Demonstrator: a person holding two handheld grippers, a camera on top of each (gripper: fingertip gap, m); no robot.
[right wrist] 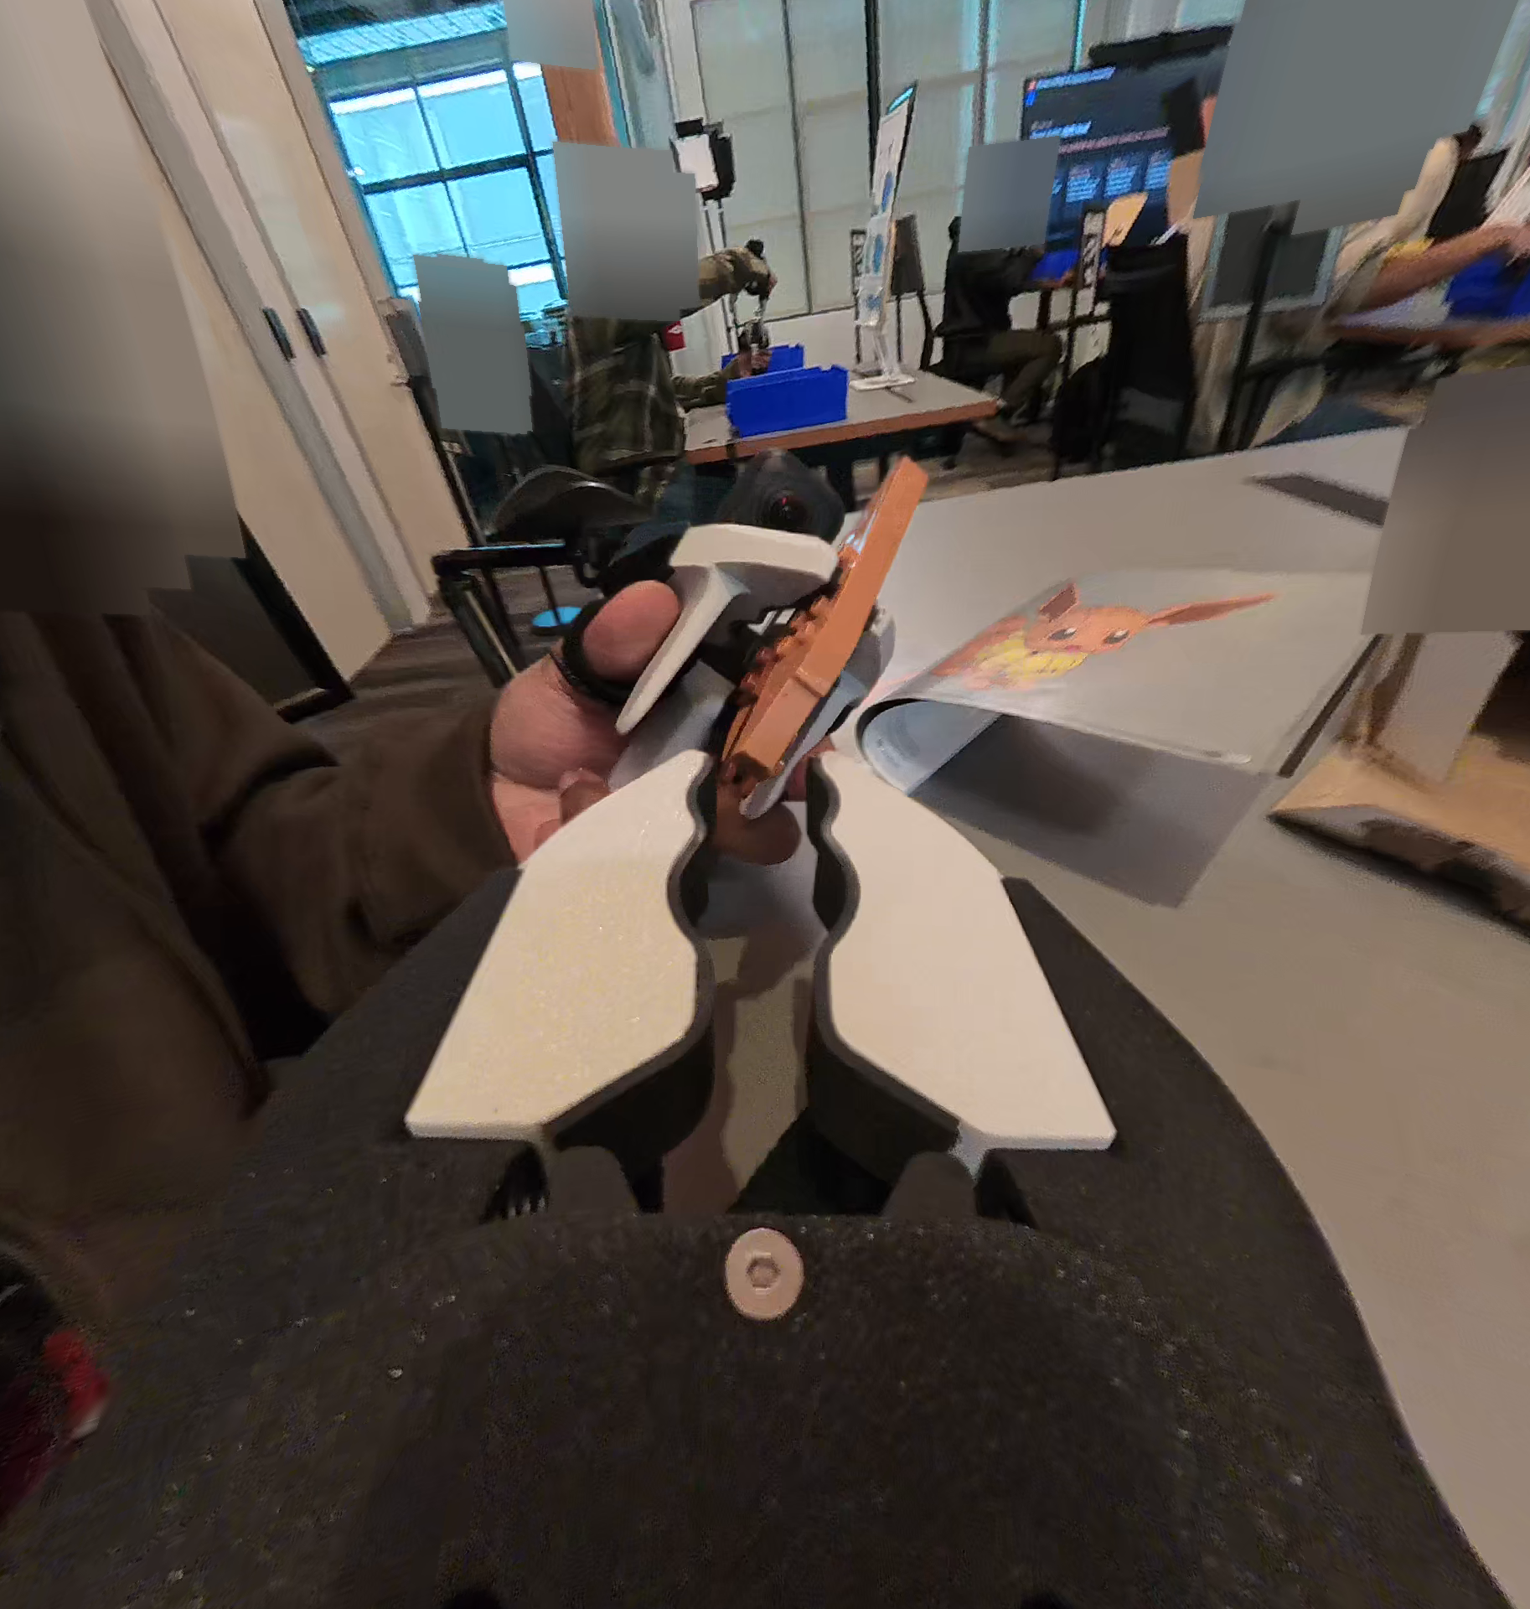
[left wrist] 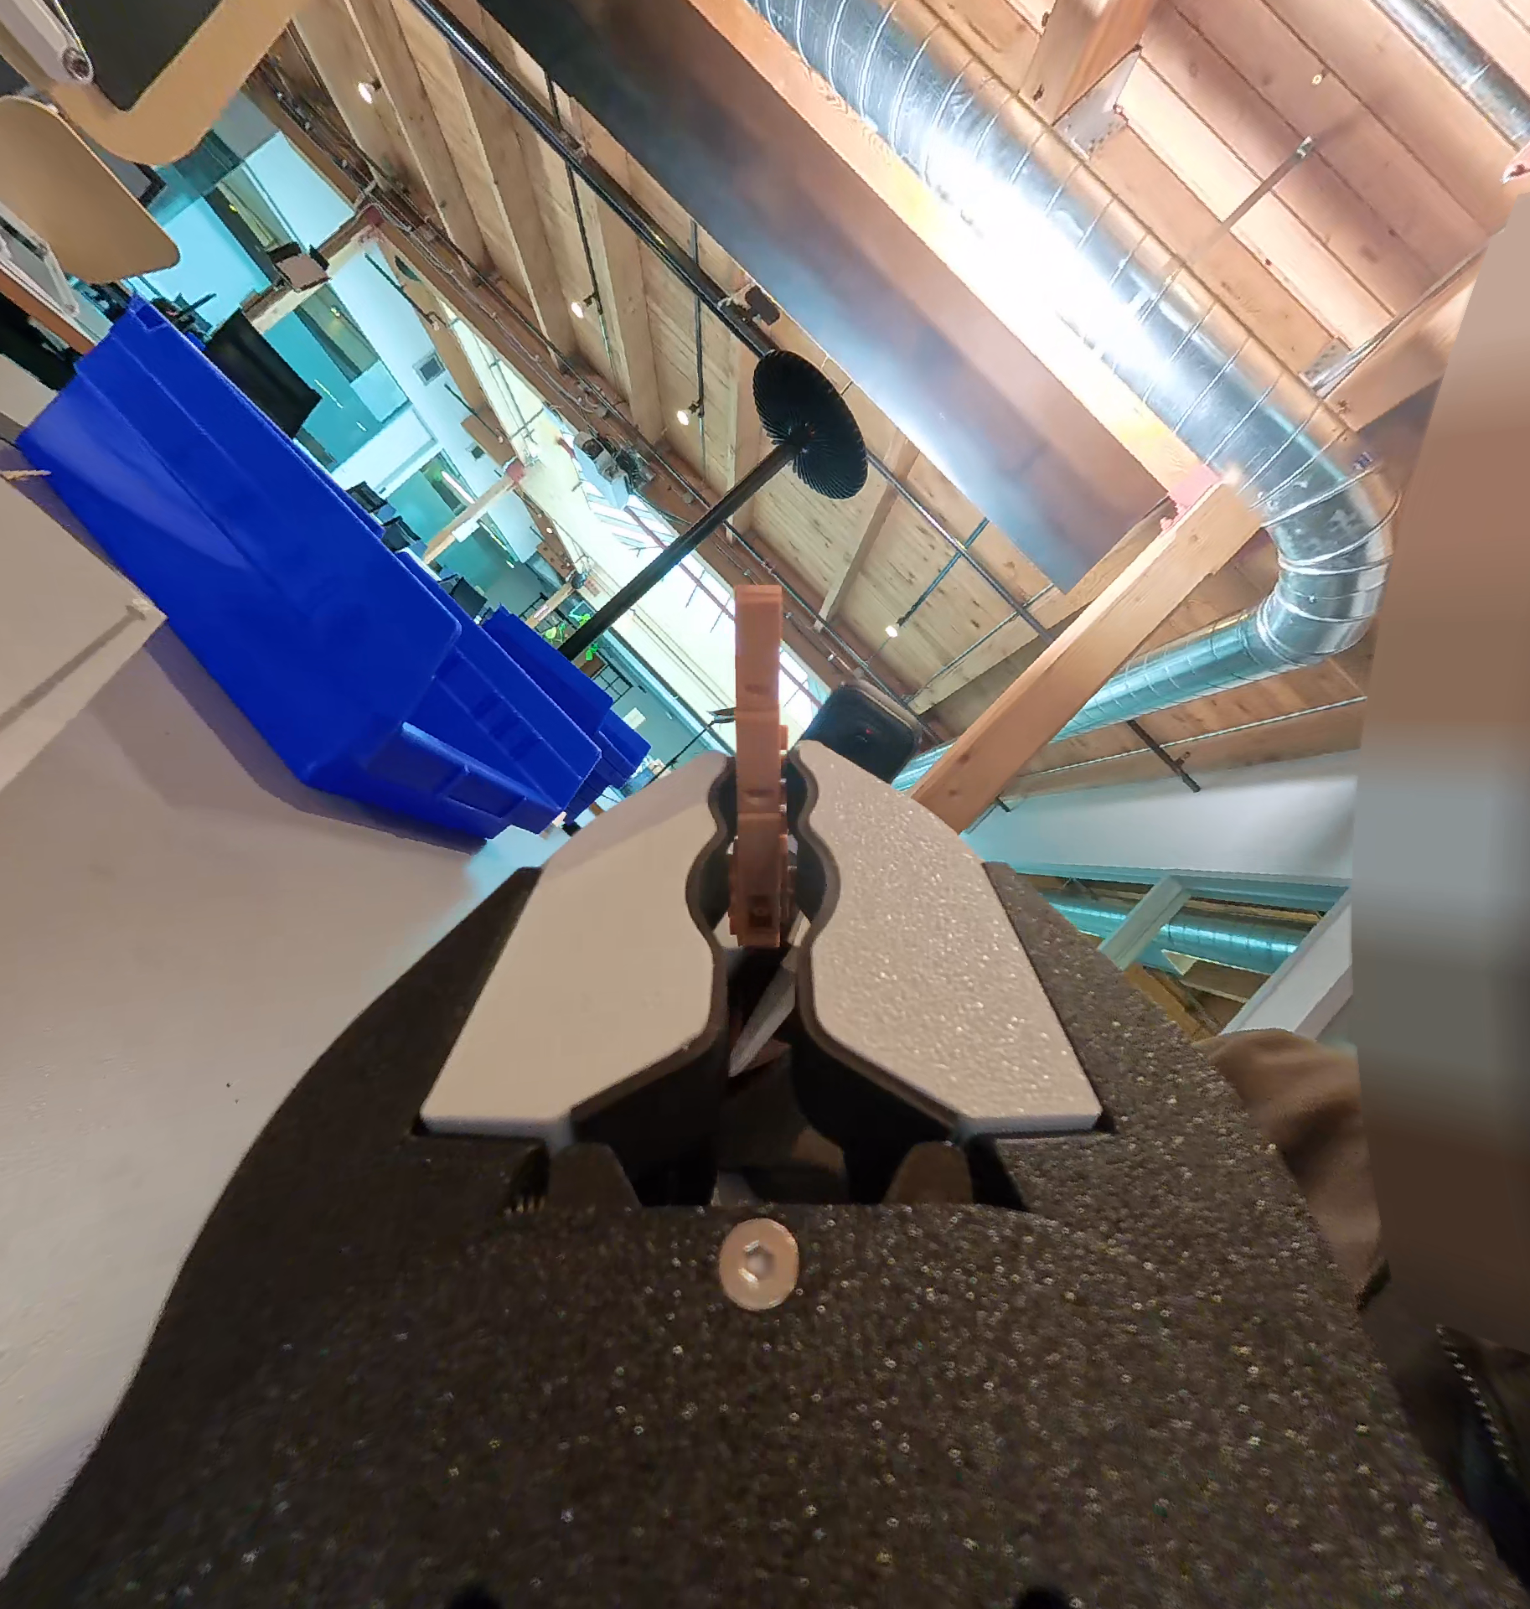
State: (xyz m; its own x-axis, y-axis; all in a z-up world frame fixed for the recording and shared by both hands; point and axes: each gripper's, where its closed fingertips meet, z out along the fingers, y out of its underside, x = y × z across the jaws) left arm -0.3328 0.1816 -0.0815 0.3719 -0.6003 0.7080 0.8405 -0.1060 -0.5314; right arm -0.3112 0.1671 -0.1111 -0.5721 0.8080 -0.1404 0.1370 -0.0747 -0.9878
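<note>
The orange brick-built piece [left wrist: 757, 766], a flat stack of small plastic bricks seen edge-on, stands up between the fingertips of the left gripper [left wrist: 760, 784], whose pale fingers [left wrist: 901, 879] are closed tight against its two faces; it juts well past the tips toward the ceiling. In the right wrist view the same piece [right wrist: 831, 644] shows slanted in that gripper, which a hand [right wrist: 561, 723] with a dark sleeve grips. Its lower end sits at the mouth of the right gripper [right wrist: 757, 784]; those jaws stand a little apart with a gap on each side of the piece, nothing clamped. Two blue plastic bins [left wrist: 291, 592] sit in a row on the pale grey table [left wrist: 135, 958] to the left; their insides cannot be seen from this low angle. More blue bins [right wrist: 783, 396] stand on a far table [right wrist: 901, 409], contents unclear. On the near table [right wrist: 1266, 1001] lies a curled grey sheet [right wrist: 1118, 662] printed with an orange-and-yellow cartoon animal. Overhead run wooden beams [left wrist: 1084, 644] and a silver duct [left wrist: 1319, 575]. Beyond are windows [right wrist: 448, 165], a cream door [right wrist: 248, 287] and seated people.
</note>
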